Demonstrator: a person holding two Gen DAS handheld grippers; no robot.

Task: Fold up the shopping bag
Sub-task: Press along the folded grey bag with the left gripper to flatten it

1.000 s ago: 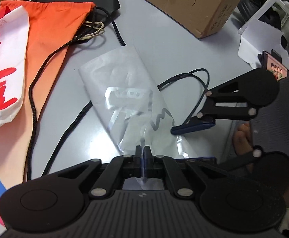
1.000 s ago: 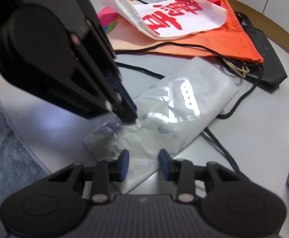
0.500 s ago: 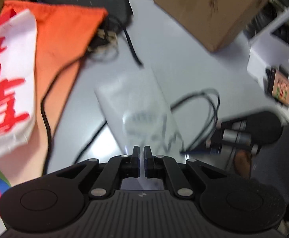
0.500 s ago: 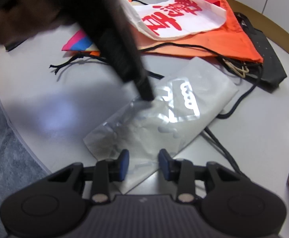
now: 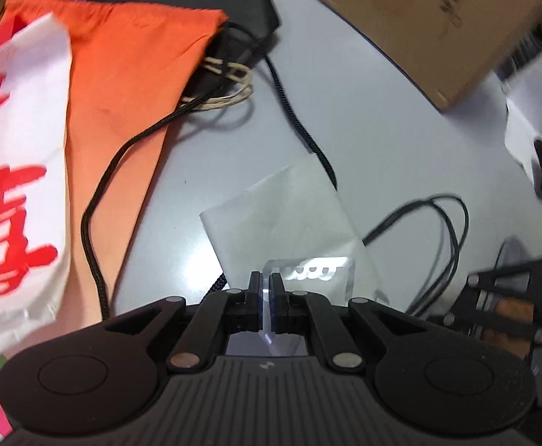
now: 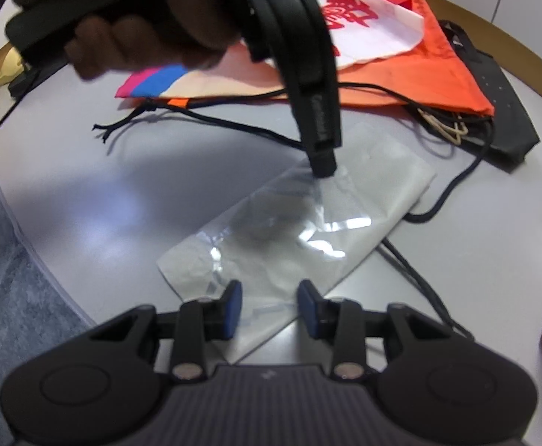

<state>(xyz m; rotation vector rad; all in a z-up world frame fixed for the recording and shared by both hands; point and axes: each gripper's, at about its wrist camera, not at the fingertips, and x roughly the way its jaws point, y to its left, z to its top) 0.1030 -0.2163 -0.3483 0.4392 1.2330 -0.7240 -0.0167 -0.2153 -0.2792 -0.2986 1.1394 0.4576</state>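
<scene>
The shopping bag (image 6: 300,230) is a thin, translucent plastic bag lying flat on the grey table; it also shows in the left wrist view (image 5: 289,219). My left gripper (image 5: 265,290) is shut on one end of the bag and carries that end over the rest of it; in the right wrist view the left gripper (image 6: 323,167) pinches the plastic above the bag's middle. My right gripper (image 6: 269,301) is open, its fingers spread just above the near end of the bag, holding nothing.
An orange drawstring bag (image 5: 122,59) with black cords (image 6: 211,119), a white bag with red print (image 5: 14,156) and a black bag (image 6: 493,93) lie at the far side. A cardboard box (image 5: 441,18) stands at the right. A black cable (image 5: 438,219) loops near the bag.
My left gripper has moved forward over the bag, dragging the pinched end from the near edge toward the far end. My right gripper has stayed open in place.
</scene>
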